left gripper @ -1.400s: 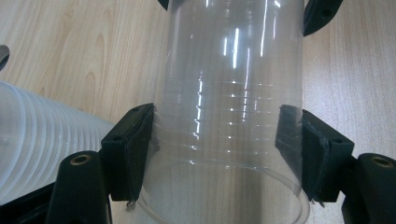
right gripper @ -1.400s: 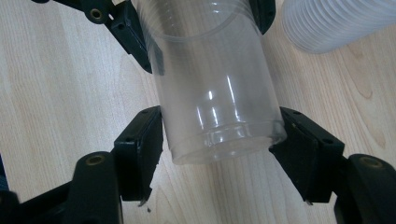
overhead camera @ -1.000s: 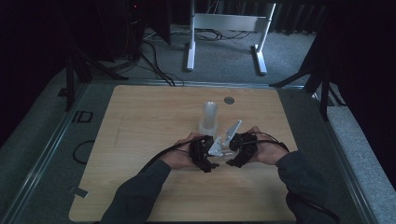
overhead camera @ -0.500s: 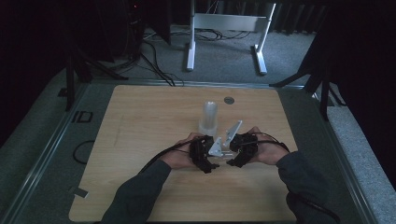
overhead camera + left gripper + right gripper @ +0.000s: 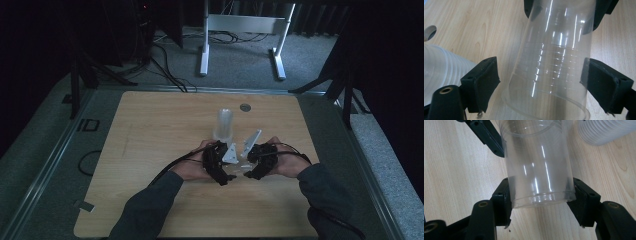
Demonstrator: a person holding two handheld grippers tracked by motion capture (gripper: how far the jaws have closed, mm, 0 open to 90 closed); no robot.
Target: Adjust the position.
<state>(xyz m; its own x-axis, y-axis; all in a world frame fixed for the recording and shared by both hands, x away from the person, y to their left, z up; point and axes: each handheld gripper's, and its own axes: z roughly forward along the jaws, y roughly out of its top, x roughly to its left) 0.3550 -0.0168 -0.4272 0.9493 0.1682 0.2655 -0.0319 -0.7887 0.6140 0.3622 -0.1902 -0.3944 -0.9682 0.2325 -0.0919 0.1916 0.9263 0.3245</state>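
So the clear plastic cup (image 5: 539, 165) is held just above the table (image 5: 150, 150) between both tools: the right gripper (image 5: 540, 197) has its jaws pinched tight on the base end, while the left gripper (image 5: 541, 80) sits spread around the rim end, one pad maybe touching it (hard to tell). The cup stack (image 5: 223, 125) is right behind, so a wobble could knock it over, and squeezing harder could crack the thin wall.

- Both forearms come in from six o'clock, hands close together at mid-table.
- Left gripper (image 5: 231, 176) points toward three o'clock, jaws spread apart.
- Right gripper (image 5: 246, 173) points toward nine o'clock, jaws pinched in, facing the left one.
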